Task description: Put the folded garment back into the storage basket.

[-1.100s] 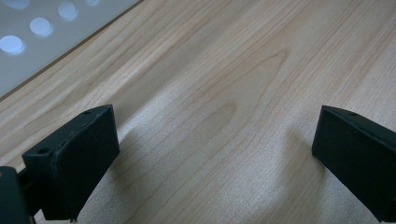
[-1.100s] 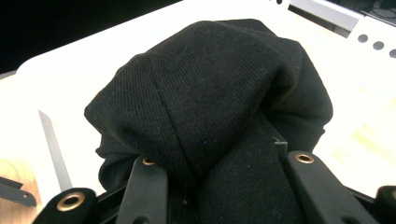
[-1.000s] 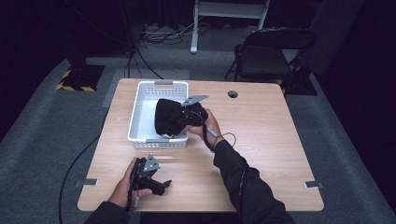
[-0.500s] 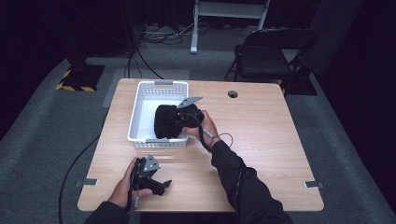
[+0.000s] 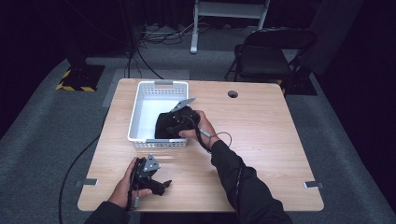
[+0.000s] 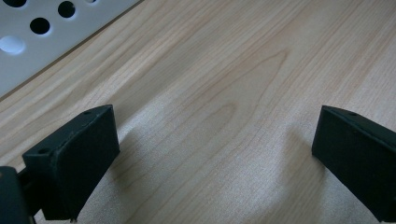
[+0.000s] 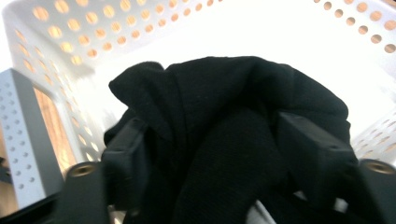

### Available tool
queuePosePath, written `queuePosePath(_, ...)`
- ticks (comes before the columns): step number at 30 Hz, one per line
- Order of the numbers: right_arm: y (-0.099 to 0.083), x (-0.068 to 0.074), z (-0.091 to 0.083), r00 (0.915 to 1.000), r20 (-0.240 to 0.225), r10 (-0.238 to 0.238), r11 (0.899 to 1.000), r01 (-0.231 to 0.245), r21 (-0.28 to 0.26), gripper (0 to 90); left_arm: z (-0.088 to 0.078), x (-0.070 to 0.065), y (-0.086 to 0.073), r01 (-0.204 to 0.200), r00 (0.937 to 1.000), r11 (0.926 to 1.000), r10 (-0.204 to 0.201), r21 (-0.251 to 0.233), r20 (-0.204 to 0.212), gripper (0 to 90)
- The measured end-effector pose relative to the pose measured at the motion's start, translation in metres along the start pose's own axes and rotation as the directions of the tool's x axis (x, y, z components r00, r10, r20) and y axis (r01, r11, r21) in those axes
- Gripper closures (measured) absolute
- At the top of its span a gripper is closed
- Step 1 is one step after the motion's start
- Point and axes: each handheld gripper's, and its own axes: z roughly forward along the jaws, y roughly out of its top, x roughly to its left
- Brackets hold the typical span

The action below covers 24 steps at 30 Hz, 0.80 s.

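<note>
So my right claw (image 7: 212,154) is clamped on a bunched-up black cloth (image 7: 224,126), with the fabric stuffed between both jaws, hanging inside the white basket (image 5: 140,105) at its near right corner. My left claw (image 6: 210,154) is just sitting wide open on the desk (image 5: 266,126), right in front of the basket.

Both hands on grippers
Black two-jaw left gripper (image 6: 212,154) low, jaws spread wide; black two-jaw right gripper (image 7: 219,154) reached forward, jaws clamped.

Grey carpet floor (image 5: 42,121), black folding chair (image 5: 266,58), dark surrounding room.
</note>
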Motion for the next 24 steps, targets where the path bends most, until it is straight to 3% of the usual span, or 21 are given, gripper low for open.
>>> queuePosePath(1,0.0005,0.0009,-0.0001,0.9999,0.012,-0.006,1.0,0.006,0.001,22.3,0.0,0.0,0.0,0.001,1.0,1.0,-0.001,0.0,0.0,0.5)
queuePosePath(2,0.0011,0.0024,-0.001,0.9995,0.03,-0.007,1.0,0.007,-0.01,12.0,0.0,-0.0001,0.0,0.001,1.0,1.0,-0.001,-0.001,0.0,0.5)
queuePosePath(3,0.0017,0.0033,-0.0015,0.9993,0.037,0.0,1.0,0.001,-0.017,9.7,0.0,-0.0001,0.0,0.002,1.0,1.0,-0.002,-0.001,0.0,0.5)
queuePosePath(7,0.0031,0.0042,-0.0036,0.9996,0.028,-0.005,0.999,0.006,-0.04,6.7,0.0001,-0.0002,0.0,0.003,1.0,1.0,-0.003,-0.002,0.001,0.5)
queuePosePath(20,0.0044,0.0075,-0.0033,0.999,0.03,-0.032,0.999,0.033,-0.025,4.2,0.0,0.0001,0.0001,-0.002,1.0,1.0,0.002,0.0,0.0,0.5)
queuePosePath(24,0.0058,0.0074,-0.0098,0.9978,0.051,-0.044,0.999,0.045,-0.03,4.2,0.0,0.0001,0.0,-0.001,1.0,1.0,0.001,-0.001,0.001,0.5)
